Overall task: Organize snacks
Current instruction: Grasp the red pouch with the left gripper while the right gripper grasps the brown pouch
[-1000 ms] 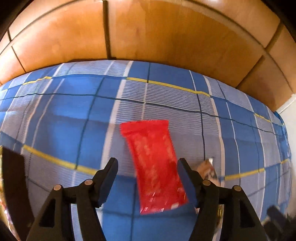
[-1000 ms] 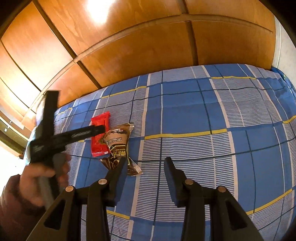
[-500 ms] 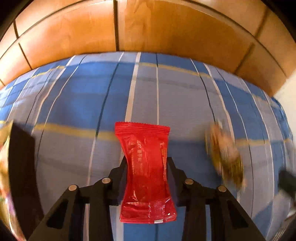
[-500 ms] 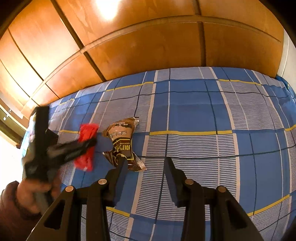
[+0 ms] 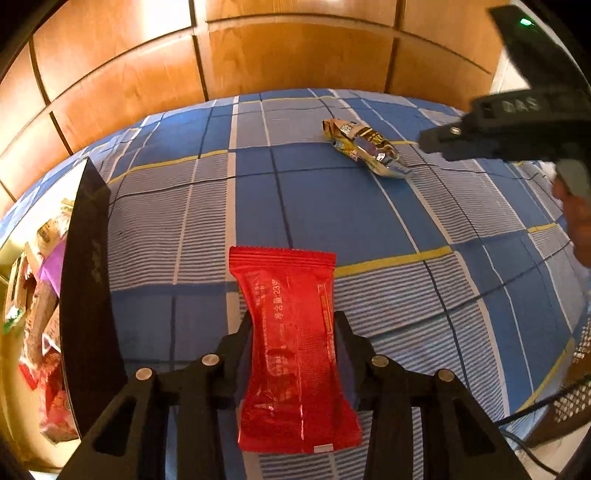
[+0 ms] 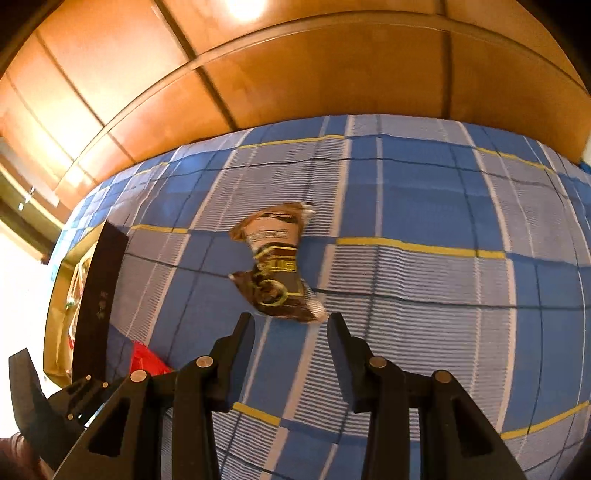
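Red packet (image 5: 291, 343) clamped mid-length in left tool (image 5: 293, 332), jaws easing slightly apart, above the plaid bed (image 5: 369, 229). Brown packet (image 6: 275, 266) lies on bed just ahead of right tool (image 6: 291, 339), jaws apart and empty. Box (image 5: 88, 295) of snacks at bed's left edge.

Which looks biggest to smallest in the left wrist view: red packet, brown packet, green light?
1. red packet, though it is nearest the camera, so its true size is unsure
2. brown packet
3. green light
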Demonstrator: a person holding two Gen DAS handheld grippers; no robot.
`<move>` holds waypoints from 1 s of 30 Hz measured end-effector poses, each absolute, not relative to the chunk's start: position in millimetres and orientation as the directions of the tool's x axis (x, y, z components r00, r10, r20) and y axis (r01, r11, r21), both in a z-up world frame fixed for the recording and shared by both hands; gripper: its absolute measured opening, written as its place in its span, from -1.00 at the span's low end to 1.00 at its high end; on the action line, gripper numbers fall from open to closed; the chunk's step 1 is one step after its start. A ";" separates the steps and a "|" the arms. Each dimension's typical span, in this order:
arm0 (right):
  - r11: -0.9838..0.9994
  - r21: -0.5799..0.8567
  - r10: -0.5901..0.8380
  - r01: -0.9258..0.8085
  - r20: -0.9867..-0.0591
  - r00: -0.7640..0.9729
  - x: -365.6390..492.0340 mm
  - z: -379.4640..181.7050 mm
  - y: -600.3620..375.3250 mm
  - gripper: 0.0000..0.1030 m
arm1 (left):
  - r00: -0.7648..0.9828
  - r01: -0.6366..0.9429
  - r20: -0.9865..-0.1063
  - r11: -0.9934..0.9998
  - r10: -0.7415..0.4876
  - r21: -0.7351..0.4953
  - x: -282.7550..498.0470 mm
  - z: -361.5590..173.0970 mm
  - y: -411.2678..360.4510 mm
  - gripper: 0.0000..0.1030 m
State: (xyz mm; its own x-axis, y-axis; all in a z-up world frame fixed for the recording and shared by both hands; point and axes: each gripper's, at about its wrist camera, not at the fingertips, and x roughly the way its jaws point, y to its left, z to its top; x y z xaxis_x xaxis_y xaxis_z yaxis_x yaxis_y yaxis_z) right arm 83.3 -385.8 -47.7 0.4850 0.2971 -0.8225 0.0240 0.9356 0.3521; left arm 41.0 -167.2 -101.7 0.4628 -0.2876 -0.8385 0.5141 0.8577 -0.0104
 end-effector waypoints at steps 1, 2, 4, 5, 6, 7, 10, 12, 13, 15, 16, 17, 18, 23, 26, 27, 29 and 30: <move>0.936 0.352 0.300 0.018 -0.822 0.484 87.7 -47.1 -383.6 -0.10 | 0.462 0.513 -0.836 0.858 -0.297 -0.021 42.2 -102.3 -165.7 -0.22; 0.936 0.352 0.304 0.010 -0.822 0.482 93.9 -46.8 -381.3 -0.03 | 0.461 0.509 -0.834 0.860 -0.304 -0.032 42.4 -102.5 -164.3 -0.22; 0.942 0.335 0.301 -0.011 -0.831 0.468 111.3 -49.0 -374.4 0.00 | 0.467 0.512 -0.828 0.859 -0.309 -0.031 38.2 -101.8 -163.6 -0.21; 0.948 0.318 0.292 -0.019 -0.843 0.451 121.8 -52.3 -369.7 0.00 | 0.471 0.515 -0.824 0.857 -0.314 -0.033 37.0 -101.9 -162.7 -0.20; 0.952 0.306 0.285 -0.022 -0.853 0.438 128.8 -55.2 -366.4 0.00 | 0.470 0.516 -0.822 0.855 -0.320 -0.038 37.3 -101.9 -162.1 -0.20; 0.958 0.285 0.270 -0.028 -0.867 0.418 138.5 -60.0 -361.6 0.00 | 0.466 0.518 -0.821 0.854 -0.330 -0.049 38.1 -102.0 -160.7 -0.20; 0.968 0.248 0.241 -0.035 -0.887 0.394 158.6 -71.1 -351.6 0.00 | 0.462 0.518 -0.816 0.853 -0.346 -0.067 37.6 -101.9 -158.1 -0.20; 0.976 0.209 0.216 -0.060 -0.901 0.378 164.8 -77.3 -343.2 -0.03 | 0.469 0.519 -0.812 0.852 -0.348 -0.065 35.9 -102.2 -157.8 -0.19; 0.985 0.164 0.175 -0.062 -0.910 0.377 164.3 -79.6 -339.1 -0.36 | 0.471 0.519 -0.810 0.852 -0.348 -0.064 34.5 -102.0 -157.9 -0.19; 0.986 0.148 0.168 -0.080 -0.904 0.394 155.1 -77.0 -333.8 -0.39 | 0.472 0.519 -0.809 0.852 -0.351 -0.067 34.8 -102.2 -157.4 -0.19; 0.986 0.137 0.163 -0.092 -0.904 0.395 148.8 -75.8 -331.1 -0.41 | 0.470 0.518 -0.808 0.852 -0.356 -0.074 35.1 -102.2 -156.6 -0.19; 0.986 0.125 0.158 -0.106 -0.903 0.399 139.5 -74.5 -328.0 -0.42 | 0.470 0.517 -0.807 0.852 -0.358 -0.077 35.4 -102.2 -156.2 -0.19; 0.986 0.122 0.158 -0.115 -0.903 0.400 131.8 -73.9 -326.1 -0.42 | 0.470 0.517 -0.806 0.852 -0.359 -0.078 35.3 -102.2 -156.1 -0.19; 0.980 0.134 0.181 -0.146 -0.905 0.385 78.5 -75.5 -315.0 -0.40 | 0.482 0.516 -0.802 0.854 -0.352 -0.065 33.8 -102.8 -156.9 -0.18; 0.980 0.145 0.190 -0.138 -0.896 0.402 56.0 -78.4 -315.0 -0.39 | 0.486 0.518 -0.802 0.854 -0.347 -0.056 32.9 -103.0 -158.2 -0.18; 0.979 0.150 0.193 -0.135 -0.895 0.402 51.9 -82.1 -315.1 -0.39 | 0.486 0.519 -0.803 0.853 -0.346 -0.053 32.8 -102.9 -158.7 -0.19; 0.980 0.147 0.191 -0.134 -0.882 0.430 46.6 -86.9 -313.0 -0.38 | 0.486 0.522 -0.804 0.852 -0.343 -0.047 33.0 -102.4 -159.1 -0.20; 0.981 0.143 0.188 -0.134 -0.877 0.442 45.1 -87.9 -312.3 -0.38 | 0.486 0.524 -0.804 0.850 -0.341 -0.043 33.0 -102.1 -159.3 -0.21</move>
